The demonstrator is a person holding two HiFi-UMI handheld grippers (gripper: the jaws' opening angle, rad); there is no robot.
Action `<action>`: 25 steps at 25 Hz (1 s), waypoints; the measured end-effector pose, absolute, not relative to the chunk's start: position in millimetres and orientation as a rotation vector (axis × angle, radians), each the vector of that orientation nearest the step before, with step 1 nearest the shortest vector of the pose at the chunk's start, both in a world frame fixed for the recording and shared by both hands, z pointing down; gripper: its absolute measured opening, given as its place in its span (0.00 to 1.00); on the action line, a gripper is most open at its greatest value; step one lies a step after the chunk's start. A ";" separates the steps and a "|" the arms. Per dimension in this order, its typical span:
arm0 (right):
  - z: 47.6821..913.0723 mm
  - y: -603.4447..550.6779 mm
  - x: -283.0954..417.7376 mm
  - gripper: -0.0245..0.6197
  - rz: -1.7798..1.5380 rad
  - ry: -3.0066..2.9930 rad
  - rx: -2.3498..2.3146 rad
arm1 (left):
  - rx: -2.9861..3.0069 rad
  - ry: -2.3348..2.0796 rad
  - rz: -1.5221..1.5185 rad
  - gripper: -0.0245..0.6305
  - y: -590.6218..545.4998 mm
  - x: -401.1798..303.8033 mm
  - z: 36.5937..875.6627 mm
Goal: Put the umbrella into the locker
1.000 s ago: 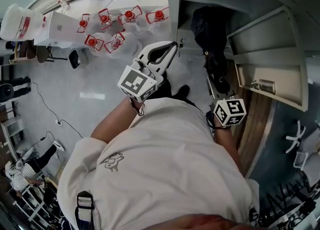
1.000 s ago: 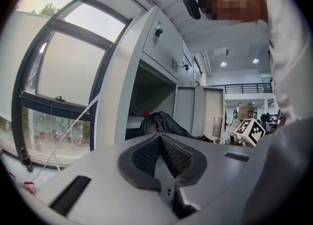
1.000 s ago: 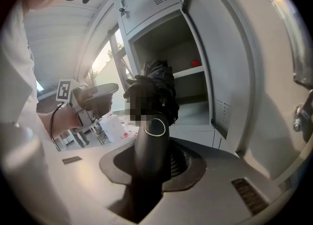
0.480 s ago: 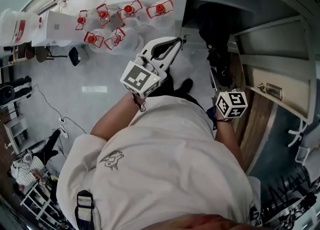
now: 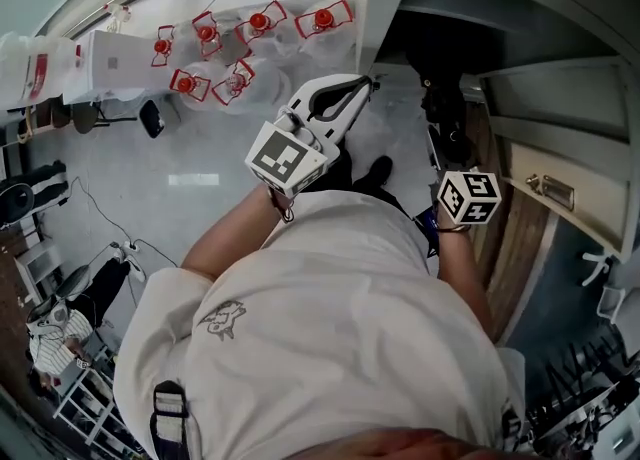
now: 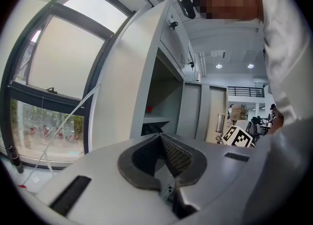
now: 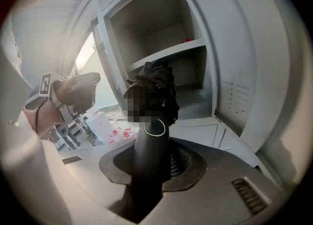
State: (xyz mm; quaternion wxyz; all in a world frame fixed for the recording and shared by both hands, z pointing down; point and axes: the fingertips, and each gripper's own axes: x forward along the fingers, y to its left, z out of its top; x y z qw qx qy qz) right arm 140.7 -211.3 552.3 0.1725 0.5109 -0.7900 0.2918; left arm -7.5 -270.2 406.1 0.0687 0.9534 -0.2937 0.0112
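Observation:
The black folded umbrella points into the grey locker, its tip near the shelf of the open compartment. My right gripper is shut on the umbrella's black handle. In the head view the umbrella reaches from the right gripper into the dark locker opening. My left gripper is held level beside the open locker door's edge; its pads meet with nothing between them, and it faces the locker's open compartment.
Several red-capped water jugs stand on the floor left of the locker, next to a white box. An open locker door with a handle stands to the right. Cables trail across the grey floor.
Both hands have moved toward the locker. The right gripper has carried the umbrella further into the opening and lower. The left gripper has shifted closer to the door edge.

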 end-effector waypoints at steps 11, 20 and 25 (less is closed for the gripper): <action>552.1 -269.0 118.4 0.25 0.800 -2.201 1.564 | 2.946 -0.775 0.021 0.06 -286.0 -15.1 401.0; 549.3 -314.4 129.0 0.26 0.776 -2.208 1.555 | 2.941 -0.834 0.032 0.06 -290.9 -0.8 394.6; 555.1 -333.8 130.5 0.26 0.767 -2.225 1.526 | 2.933 -0.889 0.040 0.06 -288.1 5.6 396.2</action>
